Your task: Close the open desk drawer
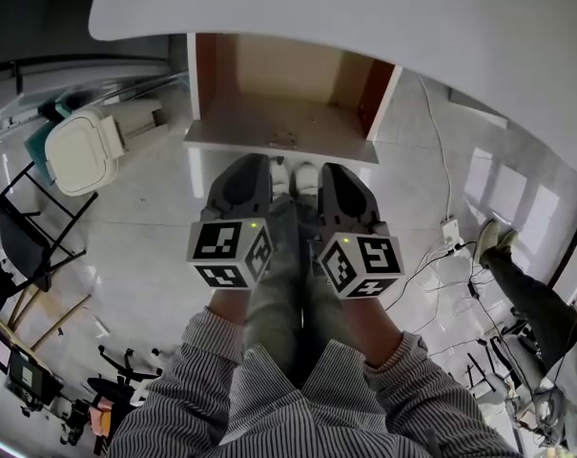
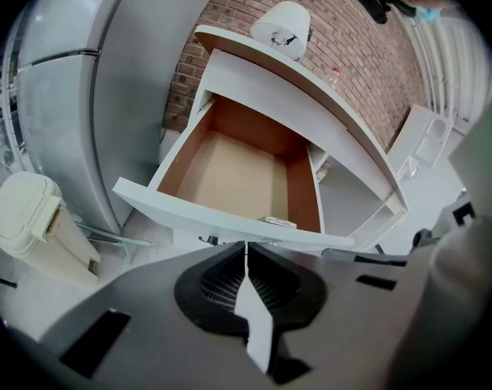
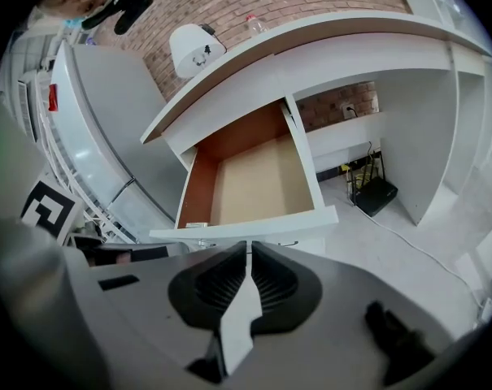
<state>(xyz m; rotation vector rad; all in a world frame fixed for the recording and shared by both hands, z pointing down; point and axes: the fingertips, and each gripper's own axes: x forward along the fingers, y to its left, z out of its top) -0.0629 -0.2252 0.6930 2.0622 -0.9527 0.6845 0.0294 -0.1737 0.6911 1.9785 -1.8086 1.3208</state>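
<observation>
The white desk [image 1: 364, 17] has one drawer [image 1: 274, 93] pulled far out, with brown inner walls and nothing large inside. Its white front panel [image 1: 278, 148] faces me. My left gripper [image 1: 256, 163] and right gripper [image 1: 329, 170] are held side by side just short of that panel, not touching it. Looking along the left gripper [image 2: 246, 247], the drawer front [image 2: 221, 219] lies just beyond the shut jaws. From the right gripper [image 3: 247, 247], the front panel [image 3: 250, 224] also sits just past the tips. Both hold nothing.
A white lidded bin [image 1: 78, 151] stands on the floor left of the drawer. A black chair [image 1: 21, 241] is further left. Cables and a power strip [image 1: 450, 232] lie at the right, near another person's leg [image 1: 526, 294]. A black box [image 3: 374, 195] sits under the desk.
</observation>
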